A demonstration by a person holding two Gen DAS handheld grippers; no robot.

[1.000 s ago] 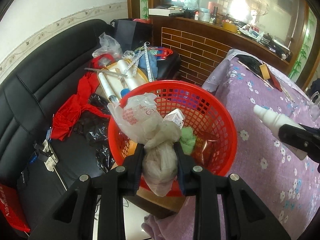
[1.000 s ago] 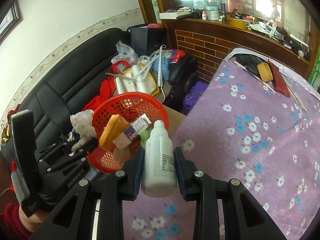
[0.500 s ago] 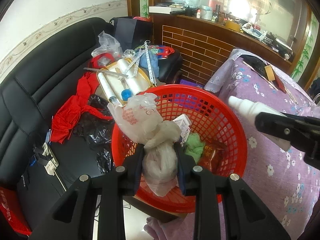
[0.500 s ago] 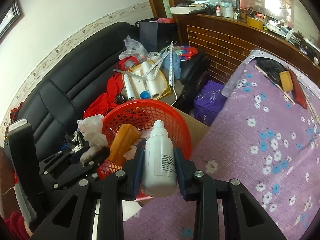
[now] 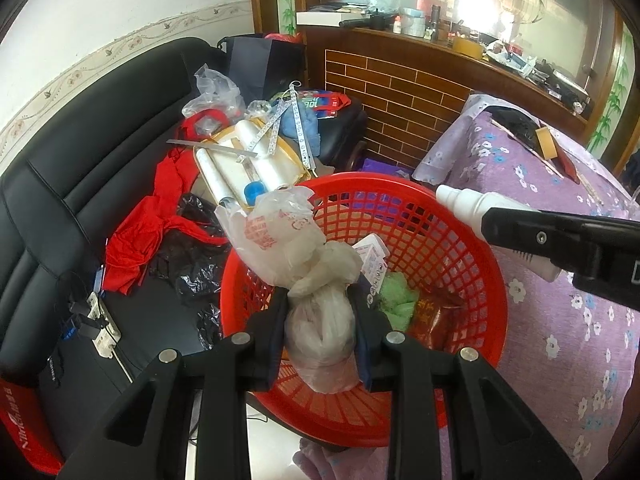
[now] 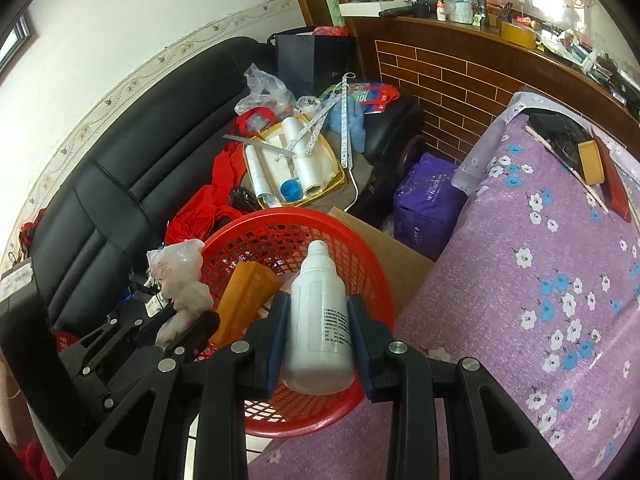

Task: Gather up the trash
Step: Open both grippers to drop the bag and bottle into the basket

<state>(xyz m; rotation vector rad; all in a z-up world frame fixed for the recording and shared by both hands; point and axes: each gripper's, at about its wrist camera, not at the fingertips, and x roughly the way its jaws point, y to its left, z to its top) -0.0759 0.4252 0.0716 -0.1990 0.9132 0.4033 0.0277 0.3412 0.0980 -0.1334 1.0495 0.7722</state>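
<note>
**Bag and bottle over the basket**

Our left hand-held gripper is clamped on a knotted plastic bag above the red basket. At three o'clock, our right hand-held gripper clamps a white bottle over the basket's rim.

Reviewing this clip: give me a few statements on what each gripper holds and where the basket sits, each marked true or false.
1. The left gripper is shut on a knotted plastic bag. True.
2. The right gripper is empty. False: it is shut on a white bottle.
3. The basket is blue. False: it is red.
4. The bottle is over the basket. True.
5. The basket holds nothing. False: a green wad and a small box lie in it.
</note>
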